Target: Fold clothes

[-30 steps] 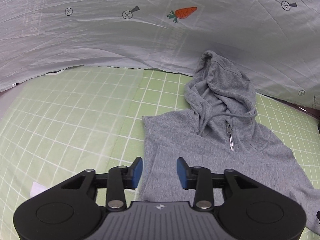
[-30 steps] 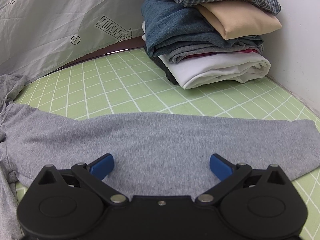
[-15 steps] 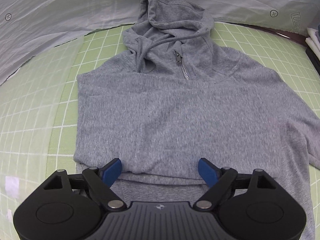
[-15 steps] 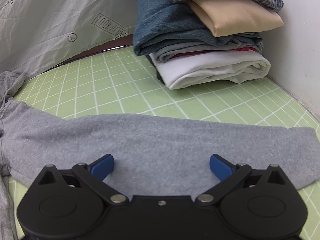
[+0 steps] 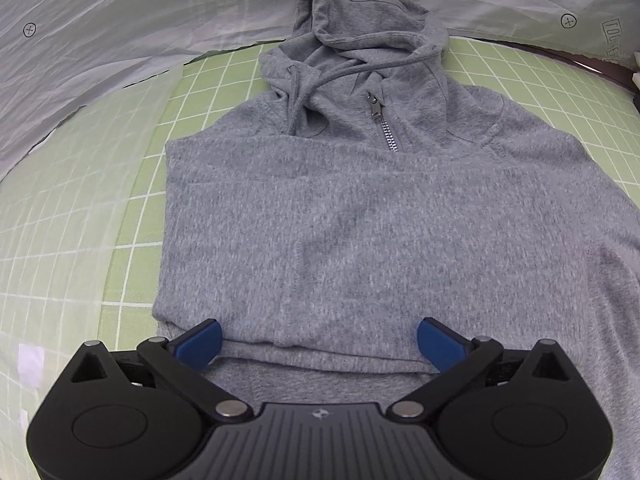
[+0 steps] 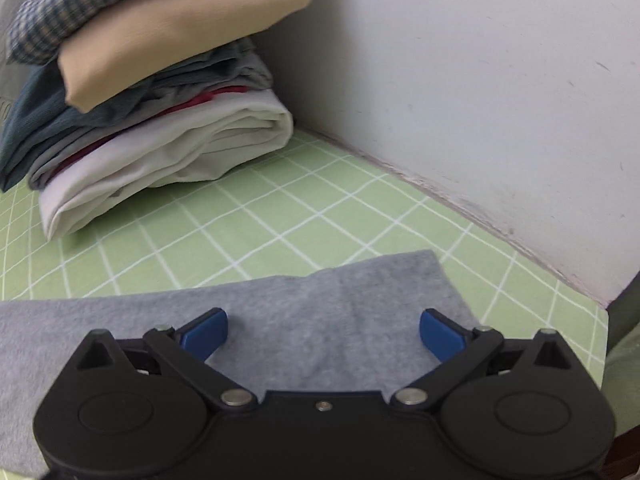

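A grey hoodie [image 5: 340,220] lies front up on the green grid mat [image 5: 132,208], hood at the far end, short zip at the neck. Its left side is folded in over the body. My left gripper [image 5: 318,340] is open and empty, just above the folded layer's near edge. In the right wrist view the hoodie's grey sleeve [image 6: 280,320] lies flat on the mat, its cuff end at the right. My right gripper [image 6: 323,330] is open and empty, just above the sleeve near the cuff.
A stack of folded clothes [image 6: 152,92] stands at the far left of the right wrist view, next to a white wall [image 6: 480,100] that bounds the mat. A wrinkled grey printed sheet [image 5: 120,32] hangs behind the mat. A small white scrap [image 5: 30,360] lies at the left.
My left gripper has swung right from the hoodie's left edge to face its middle and opened wider. My right gripper has moved right along the sleeve to the cuff end, still open.
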Motion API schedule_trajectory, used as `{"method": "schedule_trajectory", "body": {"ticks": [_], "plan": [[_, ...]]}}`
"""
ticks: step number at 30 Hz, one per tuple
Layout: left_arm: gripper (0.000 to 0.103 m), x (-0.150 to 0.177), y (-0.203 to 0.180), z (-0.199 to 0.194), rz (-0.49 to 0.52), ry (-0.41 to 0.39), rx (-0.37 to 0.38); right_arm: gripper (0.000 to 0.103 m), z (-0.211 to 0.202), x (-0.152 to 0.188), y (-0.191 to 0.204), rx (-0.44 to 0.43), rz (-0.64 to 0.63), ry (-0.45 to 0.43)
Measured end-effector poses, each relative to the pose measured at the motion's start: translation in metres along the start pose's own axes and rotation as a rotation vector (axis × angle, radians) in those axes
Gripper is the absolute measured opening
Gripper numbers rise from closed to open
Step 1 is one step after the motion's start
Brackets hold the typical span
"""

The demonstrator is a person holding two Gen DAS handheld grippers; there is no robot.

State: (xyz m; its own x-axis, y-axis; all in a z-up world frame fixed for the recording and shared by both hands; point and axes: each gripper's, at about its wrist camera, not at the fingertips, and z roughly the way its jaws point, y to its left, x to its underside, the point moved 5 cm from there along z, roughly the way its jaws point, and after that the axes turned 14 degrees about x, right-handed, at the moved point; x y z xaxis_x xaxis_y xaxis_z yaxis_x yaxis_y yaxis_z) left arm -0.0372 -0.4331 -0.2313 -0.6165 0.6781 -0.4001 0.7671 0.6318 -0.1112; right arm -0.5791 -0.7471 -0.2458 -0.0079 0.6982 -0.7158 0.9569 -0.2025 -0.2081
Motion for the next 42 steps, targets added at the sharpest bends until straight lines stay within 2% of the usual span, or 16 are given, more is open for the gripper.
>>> {"method": "schedule_trajectory", "body": {"ticks": [5, 14, 19, 22, 24, 26, 29, 34, 36, 42], "plan": [[0.103, 0.002, 0.002, 0.001, -0.049, -0.002, 0.011, 0.103, 0.015, -0.002, -0.025, 0.021, 0.073, -0.003], [0.103, 0.004, 0.004, 0.001, -0.096, -0.012, 0.023, 0.103, 0.011, 0.005, -0.024, 0.049, 0.117, -0.042], [0.103, 0.005, 0.008, 0.001, -0.132, -0.017, 0.042, 0.102, 0.000, 0.006, -0.013, -0.039, 0.066, -0.023], [0.103, 0.006, 0.011, 0.001, -0.150, -0.021, 0.053, 0.080, -0.011, 0.008, -0.006, -0.070, 0.043, -0.041], [0.103, 0.006, 0.011, 0.001, -0.148, -0.024, 0.053, 0.045, -0.018, 0.009, -0.008, -0.062, 0.084, -0.044], [0.103, 0.006, 0.011, 0.000, -0.147, -0.030, 0.054, 0.029, -0.021, 0.011, -0.015, -0.078, 0.180, -0.022], [0.103, 0.006, 0.012, 0.000, -0.145, -0.038, 0.056, 0.013, -0.022, 0.018, -0.024, -0.169, 0.361, 0.035], [0.103, 0.006, 0.012, -0.001, -0.140, -0.052, 0.059, 0.008, -0.029, 0.031, -0.016, -0.293, 0.571, 0.123], [0.103, 0.007, 0.012, -0.002, -0.137, -0.057, 0.060, 0.007, -0.038, 0.033, -0.001, -0.348, 0.573, 0.145], [0.103, 0.007, 0.012, -0.003, -0.128, -0.069, 0.063, 0.006, -0.070, 0.027, 0.076, -0.587, 0.536, 0.203]]}}
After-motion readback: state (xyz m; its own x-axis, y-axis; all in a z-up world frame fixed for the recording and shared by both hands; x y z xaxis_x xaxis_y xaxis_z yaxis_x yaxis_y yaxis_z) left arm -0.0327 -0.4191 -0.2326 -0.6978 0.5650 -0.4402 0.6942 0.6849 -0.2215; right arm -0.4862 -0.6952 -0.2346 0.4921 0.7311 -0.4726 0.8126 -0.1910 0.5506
